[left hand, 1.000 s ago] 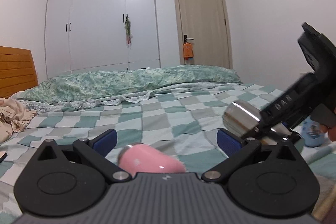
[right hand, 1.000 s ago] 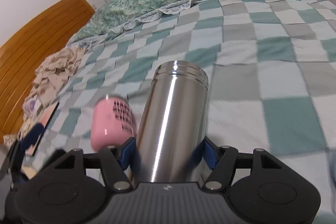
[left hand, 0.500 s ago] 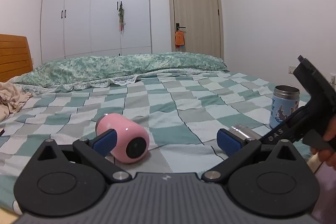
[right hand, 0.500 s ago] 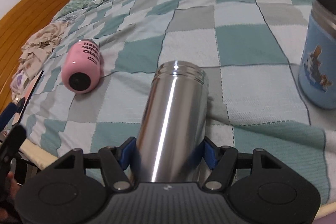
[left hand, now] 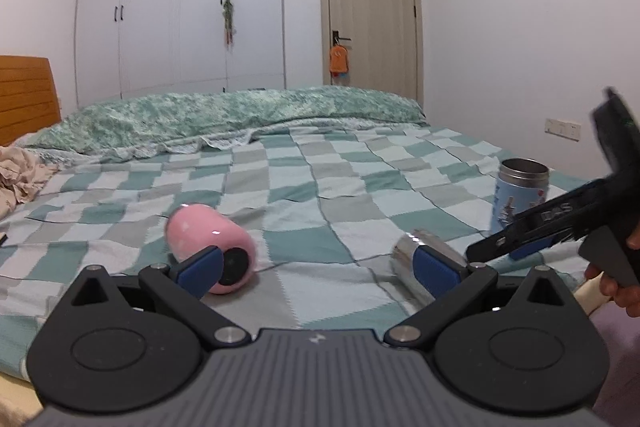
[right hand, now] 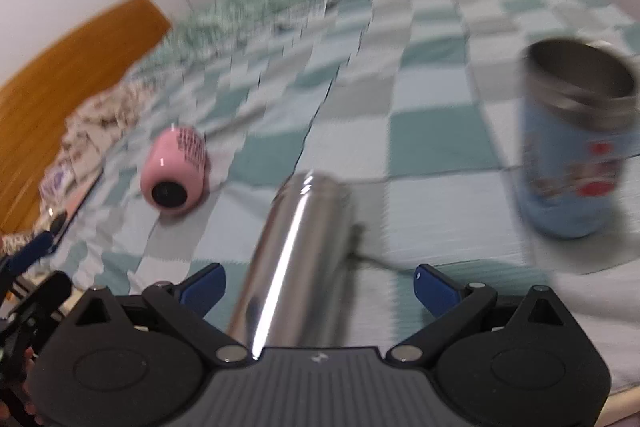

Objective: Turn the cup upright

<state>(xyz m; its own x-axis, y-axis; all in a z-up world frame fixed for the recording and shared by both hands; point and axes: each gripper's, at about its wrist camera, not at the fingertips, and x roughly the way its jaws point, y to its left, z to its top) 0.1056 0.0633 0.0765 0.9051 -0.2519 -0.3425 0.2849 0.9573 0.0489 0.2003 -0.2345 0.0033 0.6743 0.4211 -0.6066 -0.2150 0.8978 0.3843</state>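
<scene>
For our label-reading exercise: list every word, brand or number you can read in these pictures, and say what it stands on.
"DAS" (last letter uncertain): on the right gripper, along its body, left wrist view.
Pink cup: dark lettering, too blurred to read.
Blue cup: printed pictures, blurred; nothing legible.

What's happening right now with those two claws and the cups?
Both grippers open, empty. Steel cup lies between right fingers, released. Pink cup on its side; blue cup upright.

The left wrist view looks low across the bed (left hand: 320, 187); the right looks down closer. Both share the pink cup (left hand: 210, 241) (right hand: 174, 167).
</scene>
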